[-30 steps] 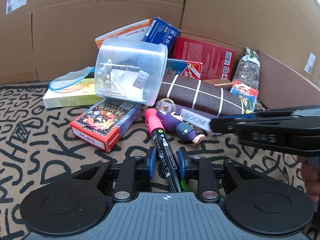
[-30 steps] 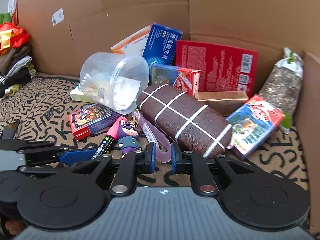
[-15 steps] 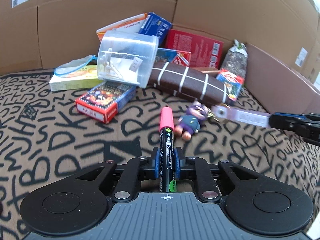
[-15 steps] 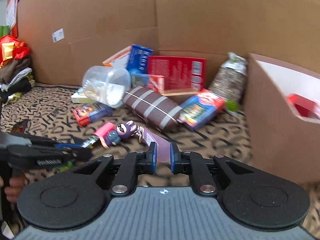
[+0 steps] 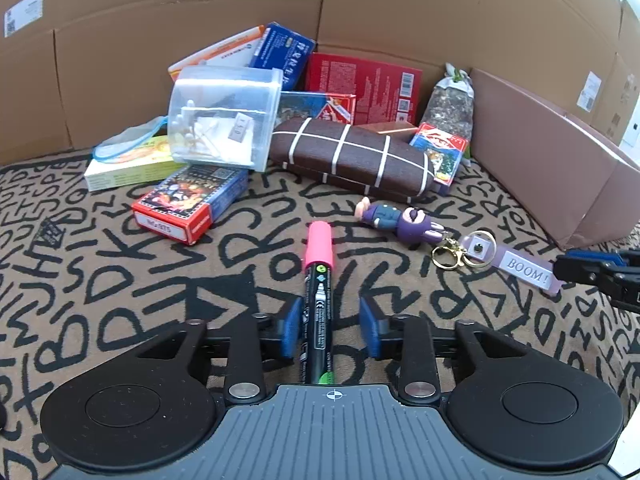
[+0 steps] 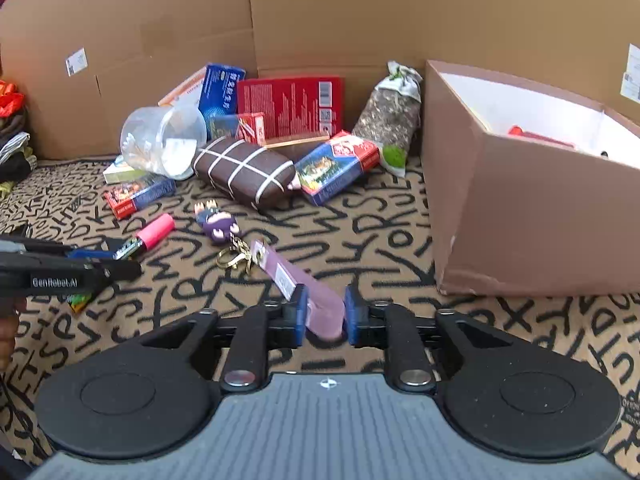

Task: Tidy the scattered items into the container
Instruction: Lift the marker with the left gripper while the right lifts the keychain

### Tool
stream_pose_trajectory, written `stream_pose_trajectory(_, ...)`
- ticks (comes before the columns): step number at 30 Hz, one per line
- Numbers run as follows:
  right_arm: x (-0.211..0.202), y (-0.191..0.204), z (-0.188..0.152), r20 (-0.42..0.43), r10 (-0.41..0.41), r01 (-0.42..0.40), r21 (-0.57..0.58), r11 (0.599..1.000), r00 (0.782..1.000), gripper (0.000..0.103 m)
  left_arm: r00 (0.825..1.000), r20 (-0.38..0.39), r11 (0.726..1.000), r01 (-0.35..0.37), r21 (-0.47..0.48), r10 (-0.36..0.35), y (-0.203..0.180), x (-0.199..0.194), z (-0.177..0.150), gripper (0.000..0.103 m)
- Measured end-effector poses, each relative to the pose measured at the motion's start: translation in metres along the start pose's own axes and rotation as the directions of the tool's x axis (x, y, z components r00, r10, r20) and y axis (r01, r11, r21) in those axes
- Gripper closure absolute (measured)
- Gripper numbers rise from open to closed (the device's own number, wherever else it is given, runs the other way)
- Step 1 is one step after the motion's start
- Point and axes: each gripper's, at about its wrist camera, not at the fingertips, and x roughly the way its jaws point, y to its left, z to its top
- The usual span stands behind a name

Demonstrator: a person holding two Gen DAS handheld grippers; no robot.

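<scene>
The left gripper (image 5: pixel 329 326) is wide open, and the pen (image 5: pixel 317 304) lies loose between its fingers on the rug (image 5: pixel 120 280). The right gripper (image 6: pixel 326 316) looks closed on the purple strap (image 6: pixel 316 300) of the keychain (image 6: pixel 219 224). The box (image 6: pixel 520 216) sits just to the right (its top is open). The toy end drags low, so it could catch on the box wall and slip out.

Patterned mat (image 5: pixel 120 280) with black lettering was laid under everything. Cardboard walls (image 6: pixel 320 12) were stood behind it, white labels (image 6: pixel 76 61) stuck on. Folded clothes (image 6: pixel 14 148) were piled at the far left edge.
</scene>
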Motion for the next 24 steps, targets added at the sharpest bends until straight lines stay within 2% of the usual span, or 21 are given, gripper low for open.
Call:
stream_pose_trajectory(2, 0.002, 0.002, 0.003, 0.015, -0.001, 0.001, -0.006, 1.000, 1.000, 0.056, 1.000, 0.001, 1.000, -0.004, 0.004, 0.004, -0.001, 0.002, 0.001, 0.051)
stream_pose_trajectory(10, 0.032, 0.024, 0.016, 0.006, 0.071, -0.070, -0.060, 0.996, 0.997, 0.055, 1.000, 0.000, 1.000, -0.013, 0.009, 0.013, -0.002, 0.009, 0.006, 0.050)
stream_pose_trajectory(13, 0.044, 0.030, 0.019, -0.009, 0.077, -0.077, -0.068, 0.995, 0.997, 0.055, 1.000, -0.004, 0.999, -0.020, 0.024, 0.020, -0.003, 0.011, 0.006, 0.056)
stream_pose_trajectory(15, 0.051, 0.032, 0.020, -0.024, 0.074, -0.076, -0.066, 0.995, 0.997, 0.055, 1.000, -0.004, 0.999, -0.025, 0.037, 0.025, -0.004, 0.010, 0.006, 0.073)
stream_pose_trajectory(16, 0.053, 0.033, 0.019, -0.024, 0.062, -0.064, -0.073, 0.995, 0.998, 0.055, 1.000, -0.005, 0.999, -0.026, 0.041, 0.026, -0.004, 0.010, 0.007, 0.075)
stream_pose_trajectory(17, 0.053, 0.035, 0.018, -0.024, 0.053, -0.055, -0.086, 0.995, 0.998, 0.057, 1.000, -0.006, 0.999, -0.022, 0.044, 0.023, -0.004, 0.010, 0.007, 0.083)
stream_pose_trajectory(18, 0.053, 0.037, 0.018, -0.022, 0.044, -0.046, -0.105, 0.993, 0.999, 0.067, 1.000, -0.010, 0.999, -0.015, 0.049, 0.016, -0.004, 0.010, 0.007, 0.089)
stream_pose_trajectory(19, 0.052, 0.038, 0.017, -0.022, 0.040, -0.042, -0.124, 0.991, 0.999, 0.074, 1.000, -0.016, 0.999, -0.001, 0.050, 0.002, -0.004, 0.009, 0.007, 0.089)
stream_pose_trajectory(21, 0.047, 0.036, 0.017, -0.036, 0.081, -0.085, -0.127, 0.988, 0.996, 0.090, 0.999, -0.026, 0.998, 0.025, 0.061, -0.024, -0.005, 0.008, 0.007, 0.090)
stream_pose_trajectory(24, 0.034, 0.034, 0.017, -0.055, 0.150, -0.156, -0.127, 0.980, 0.987, 0.093, 0.998, -0.039, 0.995, 0.049, 0.083, -0.045, -0.007, 0.004, 0.006, 0.090)
